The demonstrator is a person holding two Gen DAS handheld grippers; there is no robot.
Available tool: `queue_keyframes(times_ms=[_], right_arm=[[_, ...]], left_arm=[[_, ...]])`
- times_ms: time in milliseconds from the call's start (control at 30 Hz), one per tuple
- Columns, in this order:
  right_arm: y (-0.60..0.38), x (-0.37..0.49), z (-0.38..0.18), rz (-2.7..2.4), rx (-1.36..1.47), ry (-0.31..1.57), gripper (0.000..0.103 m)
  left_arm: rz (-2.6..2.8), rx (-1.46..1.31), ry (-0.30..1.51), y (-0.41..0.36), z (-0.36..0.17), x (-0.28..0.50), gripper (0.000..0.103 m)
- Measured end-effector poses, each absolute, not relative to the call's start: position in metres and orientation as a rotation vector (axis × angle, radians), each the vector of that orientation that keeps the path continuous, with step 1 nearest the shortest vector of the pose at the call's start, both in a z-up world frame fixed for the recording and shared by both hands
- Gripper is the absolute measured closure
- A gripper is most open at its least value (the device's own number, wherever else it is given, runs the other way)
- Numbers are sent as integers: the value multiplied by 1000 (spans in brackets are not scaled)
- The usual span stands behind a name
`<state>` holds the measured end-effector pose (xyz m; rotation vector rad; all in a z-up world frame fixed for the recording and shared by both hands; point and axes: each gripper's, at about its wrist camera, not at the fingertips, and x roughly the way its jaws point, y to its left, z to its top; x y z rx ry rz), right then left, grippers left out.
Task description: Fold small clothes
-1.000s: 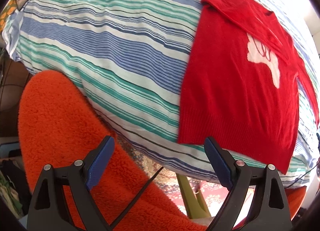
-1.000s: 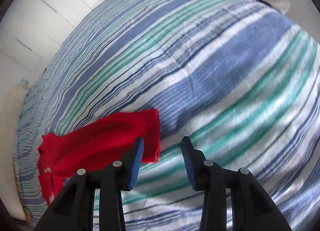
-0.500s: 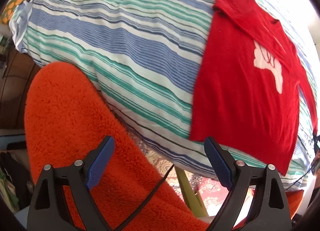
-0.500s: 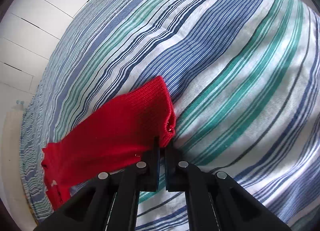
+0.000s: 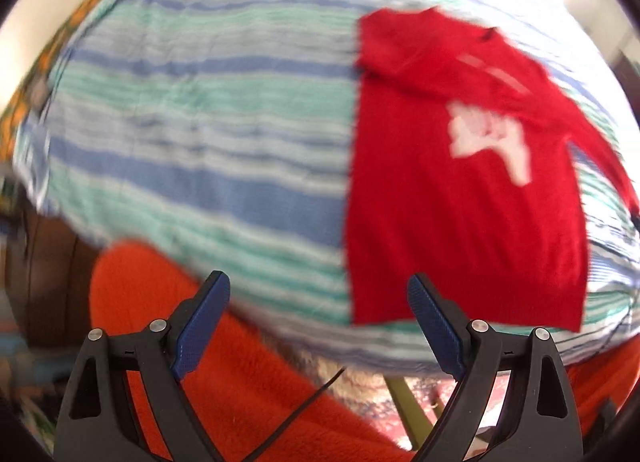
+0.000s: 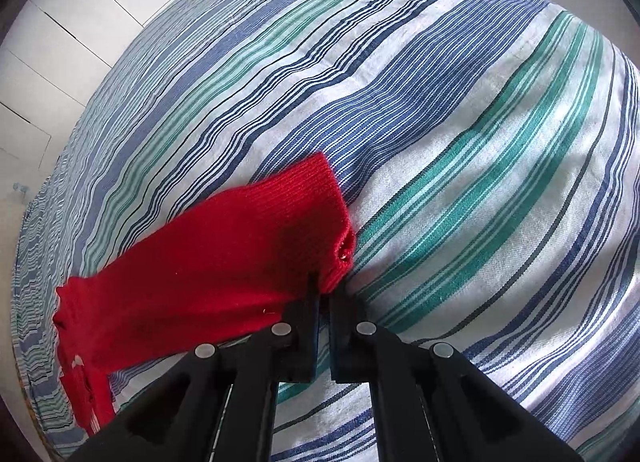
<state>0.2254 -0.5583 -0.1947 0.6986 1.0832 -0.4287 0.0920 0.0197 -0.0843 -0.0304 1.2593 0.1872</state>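
Striped bedsheet point(image 6: 460, 166) under a red sweater point(image 5: 460, 222).
Right gripper point(image 6: 324, 294) pinches the sweater's sleeve cuff point(image 6: 320, 214); left gripper point(image 5: 316, 326) hangs wide open, empty.

We're in a home bedroom: a bed under a blue, green and white striped cotton sheet point(image 6: 460, 110), white panelled wardrobe doors point(image 6: 92, 18) at far left.

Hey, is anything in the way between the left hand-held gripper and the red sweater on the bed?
Nothing visible. The left hand-held gripper hangs open, and only bare striped sheet lies between it and the sweater. The right hand-held gripper is shut on the sleeve cuff, off to the side.
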Motion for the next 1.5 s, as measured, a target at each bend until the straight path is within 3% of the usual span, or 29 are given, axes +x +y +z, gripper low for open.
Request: queue_keyframes(times_ms=[167, 433, 533, 600, 633, 700, 767, 967, 1067, 1100, 1133, 1167, 1300, 1500], right_arm=[[-560, 227, -200, -441, 700, 1084, 101], [-568, 216, -205, -410, 705, 1067, 102], [-568, 207, -200, -349, 711, 1041, 91], [-568, 199, -196, -328, 733, 1039, 75], [-569, 193, -191, -329, 737, 1042, 72], [-570, 179, -182, -333, 732, 1041, 58], [-567, 160, -168, -318, 716, 1032, 52], [-543, 89, -131, -206, 700, 980, 42], [-523, 62, -126, -187, 709, 972, 41], [-515, 54, -126, -184, 700, 974, 41], [-507, 51, -125, -182, 690, 974, 41], [-497, 45, -124, -175, 679, 973, 41], [-458, 40, -120, -127, 638, 973, 41], [-407, 44, -120, -24, 543, 1010, 41]], left_arm=[[63, 38, 1140, -10, -41, 125, 11], [-208, 105, 1108, -100, -44, 183, 11], [-296, 110, 1105, -138, -64, 218, 11], [-319, 159, 1136, -164, -93, 246, 11], [-313, 185, 1148, -173, -103, 253, 11], [-283, 263, 1174, -191, -130, 272, 16], [-262, 338, 1177, -206, -151, 284, 21], [-236, 488, 1112, -228, -180, 295, 22], [-237, 541, 1090, -233, -192, 299, 37], [-236, 537, 1095, -232, -195, 302, 58], [-241, 511, 1108, -230, -197, 305, 89], [-238, 459, 1122, -224, -195, 307, 100], [-209, 201, 1051, -181, -150, 305, 100], [-48, -180, 907, -7, -55, 281, 100]])
